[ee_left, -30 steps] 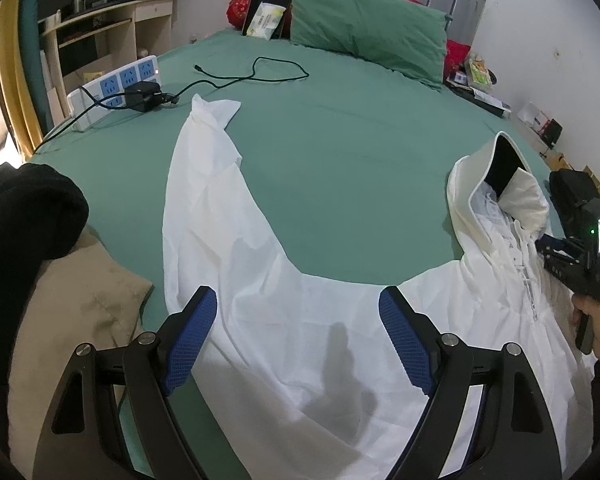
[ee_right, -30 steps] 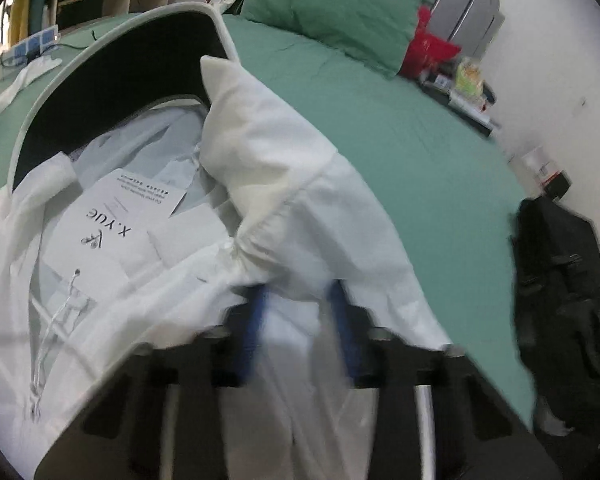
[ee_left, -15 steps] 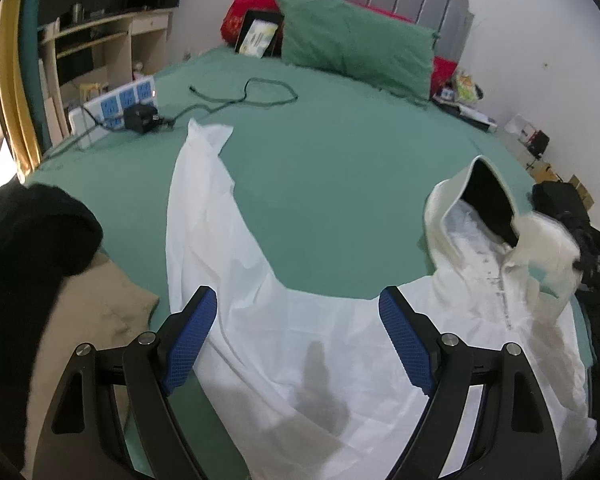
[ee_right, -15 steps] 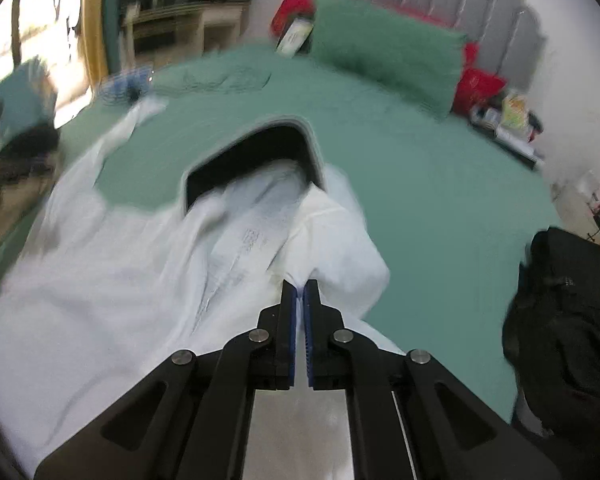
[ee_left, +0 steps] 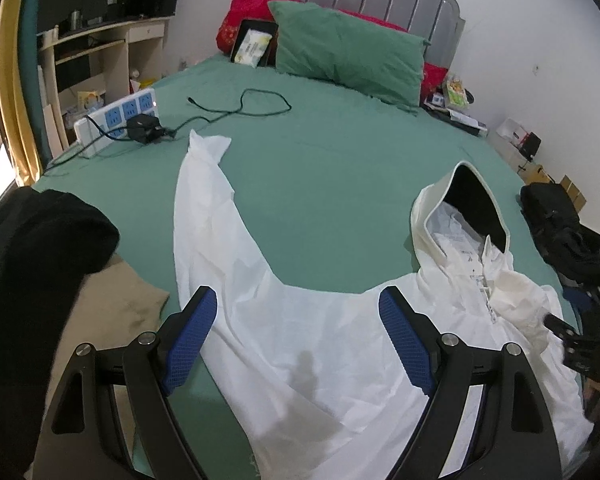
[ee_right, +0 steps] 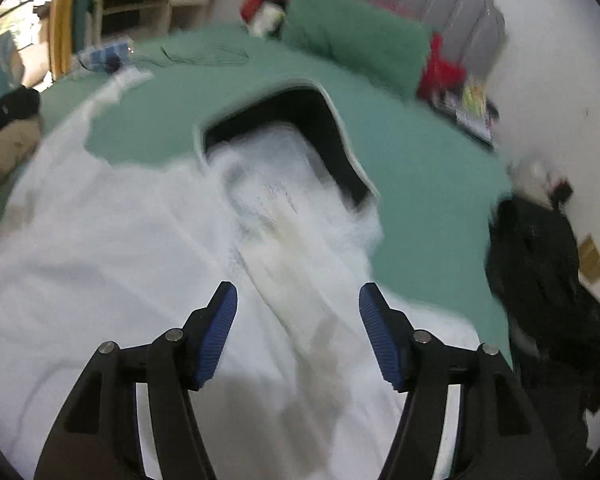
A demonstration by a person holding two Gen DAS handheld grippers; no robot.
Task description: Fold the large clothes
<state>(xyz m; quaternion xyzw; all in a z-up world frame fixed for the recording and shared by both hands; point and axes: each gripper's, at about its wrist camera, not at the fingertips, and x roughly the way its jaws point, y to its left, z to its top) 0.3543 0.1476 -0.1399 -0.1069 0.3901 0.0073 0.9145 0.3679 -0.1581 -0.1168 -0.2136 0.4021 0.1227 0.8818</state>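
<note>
A white hooded garment (ee_left: 308, 344) lies spread on the green bed (ee_left: 332, 168). One sleeve (ee_left: 202, 184) stretches away to the far left. Its hood (ee_left: 466, 200), dark inside, lies at the right. The other sleeve (ee_left: 520, 300) lies folded over the chest below the hood. My left gripper (ee_left: 298, 340) is open and empty above the garment's body. My right gripper (ee_right: 298, 334) is open and empty above the folded sleeve (ee_right: 296, 256), just below the hood (ee_right: 300, 128); this view is blurred. The right gripper also shows at the left wrist view's right edge (ee_left: 580, 356).
A black garment (ee_left: 32, 264) and a beige one (ee_left: 112, 300) lie at the near left. A power strip (ee_left: 116, 118) with a charger and cable (ee_left: 240, 108) sits at the far left. A green pillow (ee_left: 348, 56) is at the headboard. A black bag (ee_left: 556, 216) lies right.
My right gripper carried the near sleeve over the chest, opened and let it go, then drew back. The left gripper stayed open and rose slightly.
</note>
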